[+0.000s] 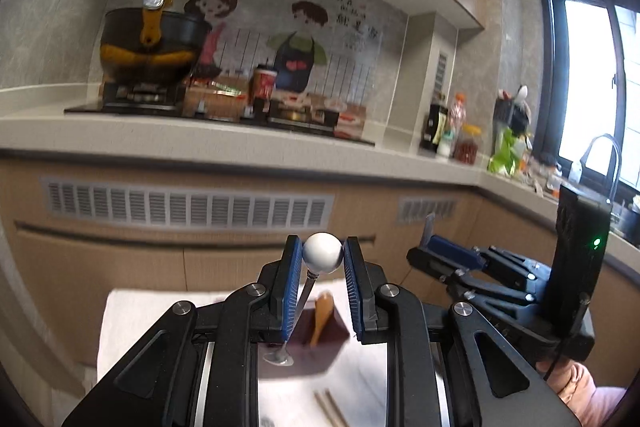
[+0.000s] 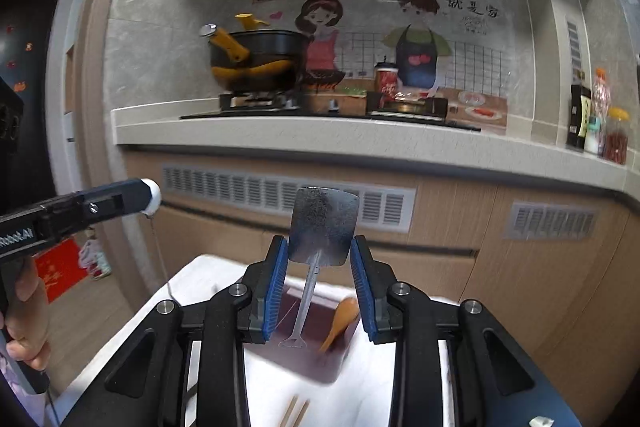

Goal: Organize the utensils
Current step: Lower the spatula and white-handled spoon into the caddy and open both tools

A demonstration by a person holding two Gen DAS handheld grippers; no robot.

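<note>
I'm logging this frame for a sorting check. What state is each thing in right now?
Left tool: shut on the white-ball utensil.
White-ball utensil: held by its ball, stem hanging down.
Right tool: shut on the flat metal utensil.
Flat metal utensil: held by its wide end, handle hanging down.
Wooden spoon: lying in the dark tray.
Dark tray: on the white table.
Chopsticks: lying on the table.
</note>
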